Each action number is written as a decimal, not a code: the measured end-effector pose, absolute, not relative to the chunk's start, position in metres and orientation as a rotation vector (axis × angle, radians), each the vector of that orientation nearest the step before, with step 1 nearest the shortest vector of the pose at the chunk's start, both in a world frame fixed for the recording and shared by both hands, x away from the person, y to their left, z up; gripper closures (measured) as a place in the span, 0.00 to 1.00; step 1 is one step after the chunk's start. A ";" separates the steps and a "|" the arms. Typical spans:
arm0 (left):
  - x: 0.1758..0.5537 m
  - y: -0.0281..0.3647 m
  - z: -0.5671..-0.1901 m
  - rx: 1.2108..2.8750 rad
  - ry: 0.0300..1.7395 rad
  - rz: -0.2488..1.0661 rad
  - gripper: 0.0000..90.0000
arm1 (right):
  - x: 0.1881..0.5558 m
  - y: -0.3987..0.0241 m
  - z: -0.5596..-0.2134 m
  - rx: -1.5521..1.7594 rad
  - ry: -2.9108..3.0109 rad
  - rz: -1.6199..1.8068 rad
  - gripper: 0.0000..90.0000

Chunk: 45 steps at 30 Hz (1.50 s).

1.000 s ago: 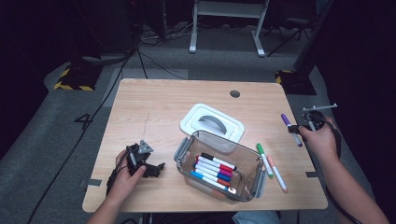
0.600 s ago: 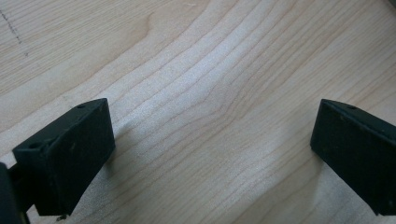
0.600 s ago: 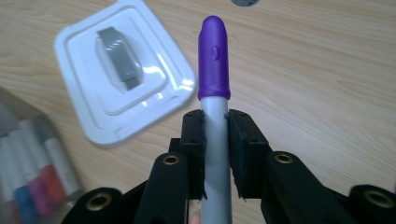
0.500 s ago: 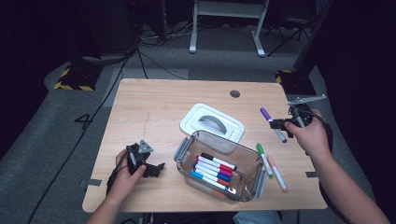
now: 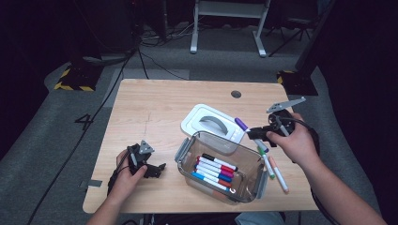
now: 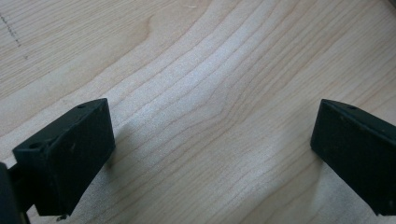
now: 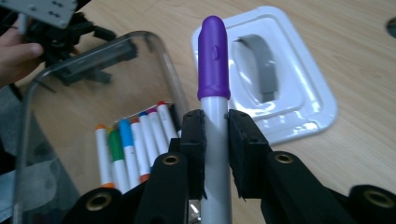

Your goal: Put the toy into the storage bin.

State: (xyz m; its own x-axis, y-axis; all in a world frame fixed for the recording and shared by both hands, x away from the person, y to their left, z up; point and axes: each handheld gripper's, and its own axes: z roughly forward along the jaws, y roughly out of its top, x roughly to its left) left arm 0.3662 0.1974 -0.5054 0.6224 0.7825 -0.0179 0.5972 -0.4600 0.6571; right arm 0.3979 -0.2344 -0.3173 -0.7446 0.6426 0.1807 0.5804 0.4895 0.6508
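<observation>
Item: purple marker [image 7: 214, 93]. White barrel, purple cap with a rounded tip and a small dimple on its side. In the right gripper view it stands upright at the centre of the frame, cap uppermost, the barrel running down out of the bottom edge. In the high view the purple marker [image 5: 244, 126] sits right of centre, cap pointing to the upper left, above the near edge of the white lid [image 5: 213, 123].

Position against the jaws: the barrel lies squarely between the two black jaws of the right gripper [image 7: 215, 135], just below the cap. Both pads press on the white barrel, so the jaws are clenched on the marker. The cap stands wholly clear above them.

Right gripper [image 5: 259, 133]: held in a hand at the right of the high view, over the far right corner of the clear bin [image 5: 220, 168].

Left gripper [image 5: 157, 168]: lower left of the high view, resting low on the desk [image 5: 155, 103]. Its jaws are spread wide in the left gripper view, with bare wood grain between them.

Nearby: the clear bin holds a row of markers [image 5: 213, 169]. Loose markers [image 5: 272, 168] lie on the desk to its right.
</observation>
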 end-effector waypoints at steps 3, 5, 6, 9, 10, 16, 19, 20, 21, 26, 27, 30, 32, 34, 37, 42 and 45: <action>0.366 0.197 -0.506 2.206 1.085 0.382 0.00 | 0.388 -0.214 -0.319 1.019 2.714 1.106 0.86; 0.366 0.197 -0.506 2.206 1.085 0.382 0.00 | 0.383 -0.204 -0.321 0.988 2.755 1.097 0.86; 0.366 0.197 -0.506 2.206 1.085 0.382 0.00 | 0.383 -0.204 -0.321 0.988 2.755 1.097 0.86; 0.366 0.197 -0.506 2.209 1.081 0.385 0.00 | 0.376 -0.186 -0.328 0.935 2.832 1.059 0.86; 0.366 0.197 -0.506 2.209 1.081 0.385 0.00 | 0.374 -0.182 -0.330 0.922 2.848 1.058 0.86; 0.366 0.197 -0.506 2.211 1.080 0.386 0.00 | 0.369 -0.162 -0.346 0.893 2.939 1.015 0.86; 0.366 0.197 -0.506 2.206 1.085 0.382 0.00 | 0.368 -0.152 -0.354 0.874 2.992 0.972 0.86; 0.366 0.197 -0.506 2.206 1.085 0.382 0.00 | 0.368 -0.152 -0.354 0.874 2.992 0.972 0.86; 0.366 0.197 -0.506 2.208 1.083 0.383 0.00 | 0.367 -0.146 -0.361 0.869 3.036 0.935 0.86; 0.366 0.197 -0.506 2.206 1.085 0.382 0.00 | 0.365 -0.134 -0.376 0.851 3.097 0.875 0.86; 0.366 0.197 -0.506 2.205 1.086 0.382 0.00 | 0.365 -0.128 -0.382 0.840 3.126 0.851 0.86; 0.366 0.197 -0.506 2.208 1.084 0.384 0.00 | 0.363 -0.123 -0.387 0.830 3.148 0.835 0.86; 0.365 0.197 -0.506 2.202 1.089 0.379 0.00 | 0.362 -0.118 -0.391 0.817 3.165 0.818 0.86; 0.365 0.197 -0.506 2.203 1.089 0.380 0.00 | 0.360 -0.113 -0.394 0.808 3.184 0.804 0.86; 0.366 0.197 -0.506 2.206 1.085 0.382 0.00 | 0.359 -0.104 -0.403 0.795 3.220 0.763 0.86; 0.366 0.197 -0.506 2.206 1.085 0.382 0.00 | 0.358 -0.099 -0.412 0.792 3.246 0.717 0.86; 0.365 0.197 -0.506 2.203 1.089 0.380 0.00 | 0.358 -0.095 -0.420 0.798 3.265 0.696 0.86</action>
